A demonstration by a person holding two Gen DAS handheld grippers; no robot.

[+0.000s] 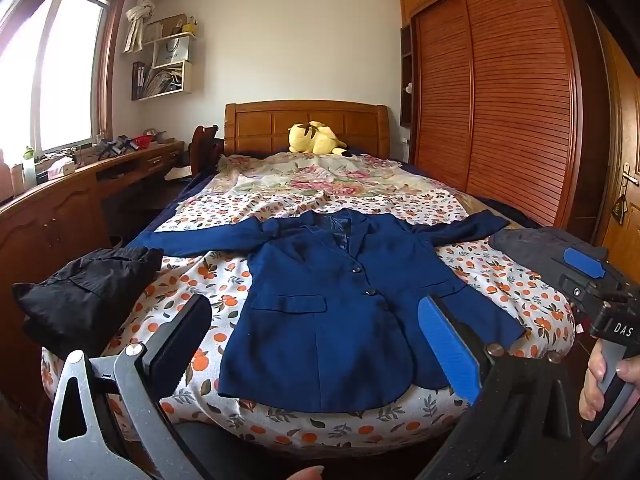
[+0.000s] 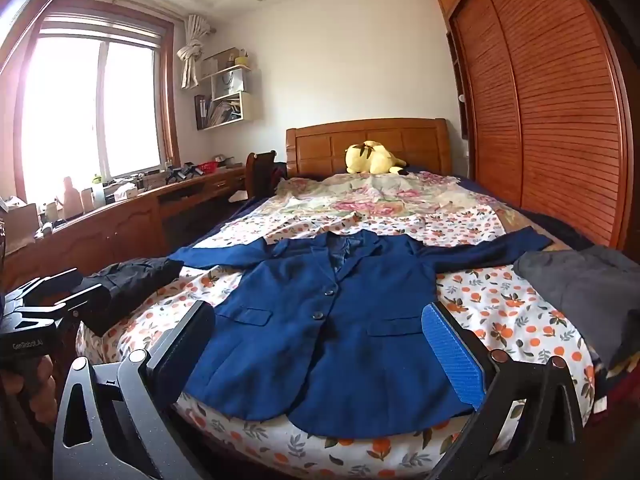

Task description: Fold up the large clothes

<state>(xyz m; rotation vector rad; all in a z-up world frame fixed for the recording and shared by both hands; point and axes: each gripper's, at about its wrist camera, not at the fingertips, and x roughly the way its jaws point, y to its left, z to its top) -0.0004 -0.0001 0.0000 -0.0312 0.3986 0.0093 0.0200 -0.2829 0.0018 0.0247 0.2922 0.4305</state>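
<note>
a blue jacket is laid flat, front up, on the near end of a bed covered with an orange-print sheet. its two sleeves are spread out sideways and its front is buttoned, with the collar turned toward the wooden headboard. a black garment is seen bunched at the near left edge of the bed, just beside the end of one sleeve, and a dark grey garment is seen on the right edge, touching the end of the other sleeve. a yellow plush toy is seen lying against the headboard.

the left tool is held above the near hem of the jacket with its fingers spread wide and nothing between them. the right tool is likewise held wide and empty over the lower front of the jacket. neither tool is seen touching the cloth. a wooden desk is seen along the window wall on the left, and a slatted wardrobe on the right.
</note>
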